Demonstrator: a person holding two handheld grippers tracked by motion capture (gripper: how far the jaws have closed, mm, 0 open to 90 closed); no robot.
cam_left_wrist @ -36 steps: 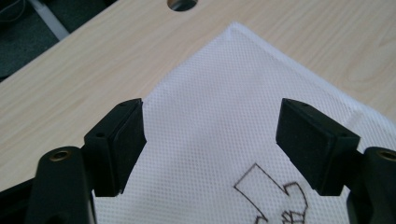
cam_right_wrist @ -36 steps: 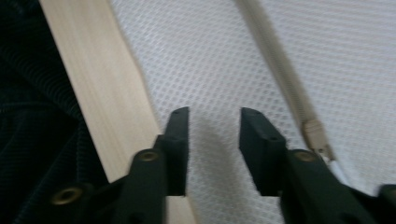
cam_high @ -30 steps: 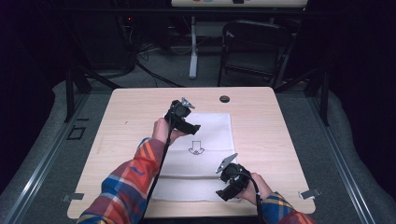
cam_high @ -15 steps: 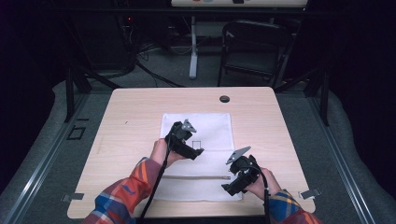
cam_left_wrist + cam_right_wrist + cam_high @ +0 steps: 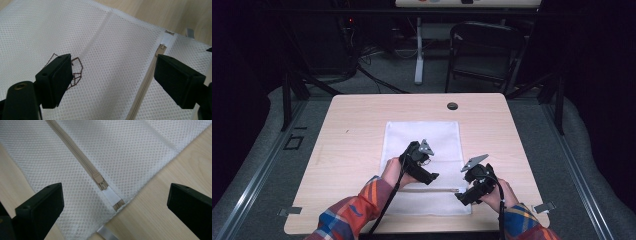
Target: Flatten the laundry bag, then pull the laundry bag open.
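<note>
Both hands have drawn back toward the 6 o'clock edge of the pale wooden table [image 5: 352, 125] since the earlier frames, and both sets of jaws have just been opening with nothing clamped. Left gripper [image 5: 428, 172], held by a plaid-sleeved forearm, hovers over the middle of the white mesh zippered laundry bag [image 5: 422, 135], its jaws spread wide and pointing toward 4 o'clock. Right gripper [image 5: 460, 195] sits at the bag's 5 o'clock corner, jaws parted fully, aimed toward 8 o'clock. The bag lies flat at the table's centre; a beige zipper [image 5: 75, 150] runs across its near part, the slider [image 5: 100, 181] parked beside a white end tab [image 5: 111, 196]. A dark stitched outline [image 5: 76, 72] on the mesh is partly hidden behind one left jaw and cannot be read.
</note>
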